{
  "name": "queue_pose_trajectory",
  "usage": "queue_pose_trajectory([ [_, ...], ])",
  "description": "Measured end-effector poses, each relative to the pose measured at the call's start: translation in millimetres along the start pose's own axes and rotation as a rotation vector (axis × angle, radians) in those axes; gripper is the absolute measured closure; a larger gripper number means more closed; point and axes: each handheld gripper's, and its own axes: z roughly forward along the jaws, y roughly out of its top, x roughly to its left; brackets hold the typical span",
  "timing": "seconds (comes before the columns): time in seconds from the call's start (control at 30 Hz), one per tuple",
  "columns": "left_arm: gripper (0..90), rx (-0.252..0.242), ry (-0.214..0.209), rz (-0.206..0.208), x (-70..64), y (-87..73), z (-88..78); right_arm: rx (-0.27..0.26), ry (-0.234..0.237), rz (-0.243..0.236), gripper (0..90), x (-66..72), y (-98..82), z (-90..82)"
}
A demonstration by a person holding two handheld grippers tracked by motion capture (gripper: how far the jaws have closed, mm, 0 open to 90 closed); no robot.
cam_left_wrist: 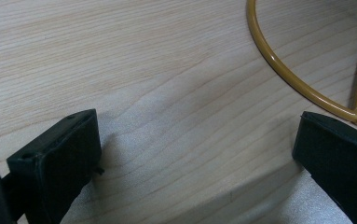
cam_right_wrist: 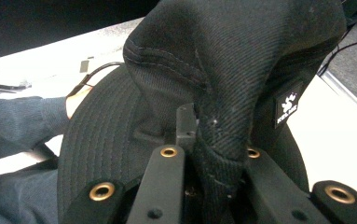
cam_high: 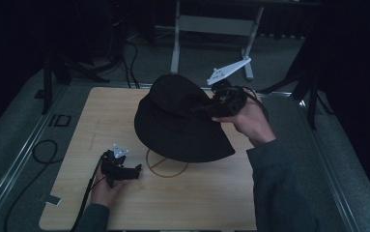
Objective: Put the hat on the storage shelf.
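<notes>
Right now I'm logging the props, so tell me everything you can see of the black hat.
The black hat is a bucket hat of stitched twill-like cloth, with a rounded crown, a wide ringed brim and a small white-printed label on its side. It hangs tilted above the wooden table, over the yellow wire ring. The right gripper pinches a fold of its crown.
</notes>
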Motion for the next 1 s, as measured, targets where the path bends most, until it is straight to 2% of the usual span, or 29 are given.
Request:
queue_pose_trajectory([
  [0.37,1.3,0.000,0.001,0.001,0.0,0.0,0.0,0.030,-0.001,-0.002,85.6,0.0,-0.5,18.2],
  [0.87,1.3,0.001,0.002,0.001,0.1,0.0,-0.2,0.143,-0.013,0.019,76.5,-5.1,-4.5,50.5],
  [1.0,1.3,0.000,0.002,0.000,0.0,0.0,0.0,0.151,-0.018,0.023,74.7,-5.0,-4.9,53.7],
])
